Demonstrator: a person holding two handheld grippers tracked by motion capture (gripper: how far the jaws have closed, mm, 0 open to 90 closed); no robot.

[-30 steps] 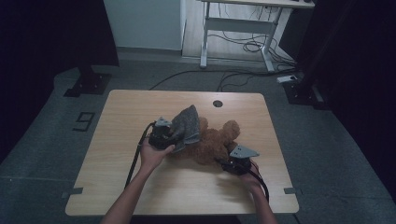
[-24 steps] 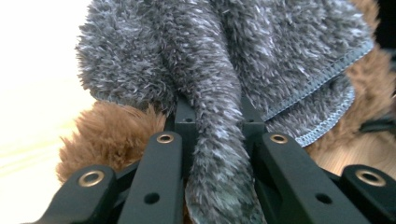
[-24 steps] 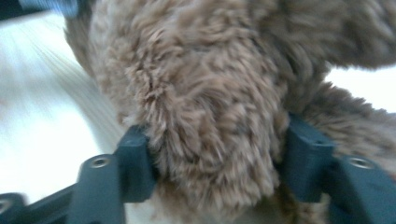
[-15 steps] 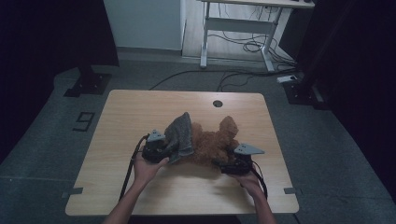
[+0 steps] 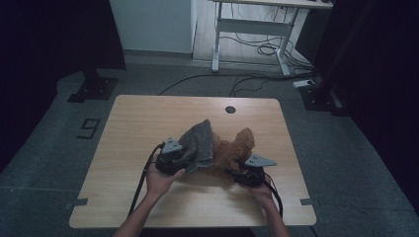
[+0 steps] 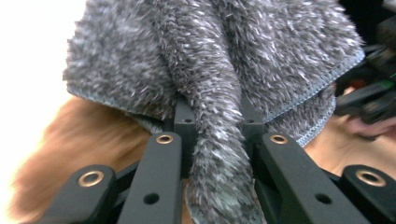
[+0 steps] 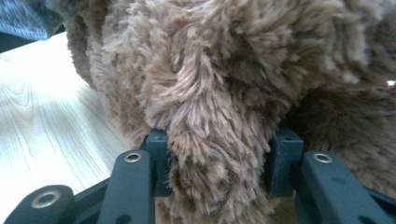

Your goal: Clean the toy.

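A grey fuzzy cloth (image 5: 200, 142) drapes over a brown plush toy (image 5: 238, 147) in the middle of the wooden table (image 5: 148, 113). My left gripper (image 5: 183, 160) is shut on a fold of the cloth (image 6: 219, 70), which runs down between its jaws (image 6: 215, 123). The brown plush (image 6: 84, 135) lies beneath it. My right gripper (image 5: 233, 171) sits at the toy's near right side. Its jaws have just been closing, and its pads now press on a thick tuft of the plush (image 7: 224, 70) between them (image 7: 217, 156).
Bare table surface (image 7: 42, 116) lies left of the plush in the right gripper view, with a corner of the grey cloth (image 7: 23, 18) at the top left. A round cable hole (image 5: 230, 109) is near the table's far edge. A desk frame (image 5: 252, 29) and floor cables stand beyond.
My left gripper has drawn the grey cloth a little toward the person's side of the table. The right gripper has stayed at the plush toy.
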